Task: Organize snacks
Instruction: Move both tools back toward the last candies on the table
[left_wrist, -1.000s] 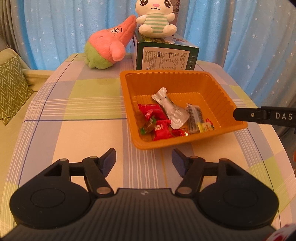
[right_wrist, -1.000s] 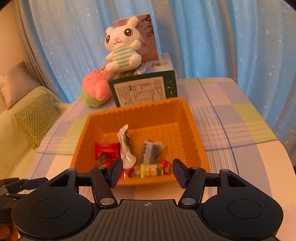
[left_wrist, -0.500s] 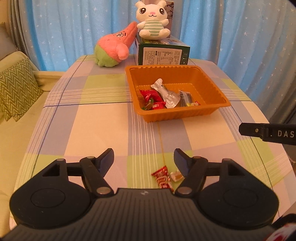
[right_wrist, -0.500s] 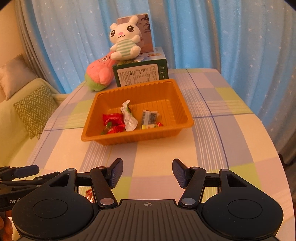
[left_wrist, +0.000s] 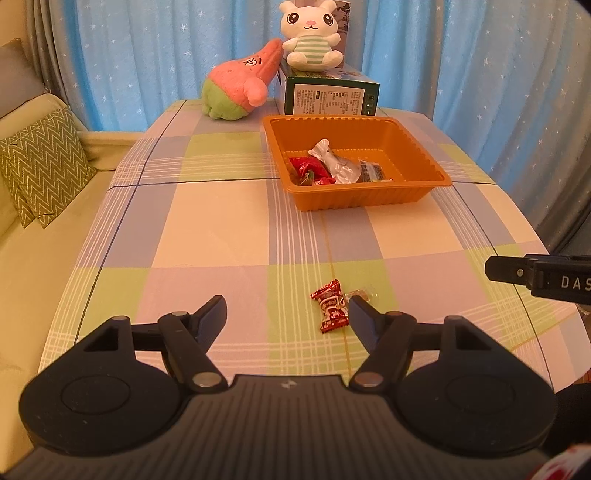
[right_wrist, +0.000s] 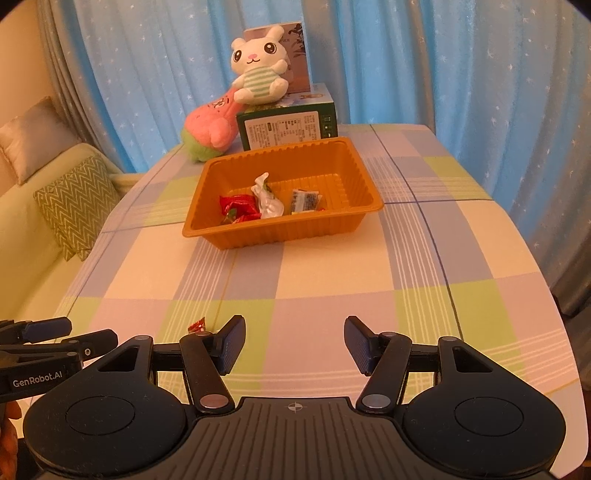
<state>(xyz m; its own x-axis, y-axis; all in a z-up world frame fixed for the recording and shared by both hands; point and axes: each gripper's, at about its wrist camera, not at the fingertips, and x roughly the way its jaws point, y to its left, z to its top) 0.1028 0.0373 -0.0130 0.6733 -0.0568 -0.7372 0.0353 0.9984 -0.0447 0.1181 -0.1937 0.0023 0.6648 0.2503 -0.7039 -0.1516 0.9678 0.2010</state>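
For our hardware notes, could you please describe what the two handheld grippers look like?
Both match: the left gripper and right gripper have matte black ribbed bodies, two round black side housings, silver pivot pins on black linkage arms, and dark blue-faced fingers. A small crosshair mark sits centrally. Side lettering reads "GenRobot.AI" and "DAS". No cables or sleeves show.

Left hand-held gripper (left_wrist: 287, 317) matte black, ribbed grip at six o'clock, silver pivot screws, white "GenRobot.AI" lettering, right hand-held gripper (right_wrist: 294, 349) alike, blue finger pads (right_wrist: 232, 345)

"GenRobot.AI" reads white on the left gripper (right_wrist: 55, 334), off the right gripper's left side. "DAS" shows on the right gripper (left_wrist: 517, 273). The green box (right_wrist: 288, 125) label: too small.
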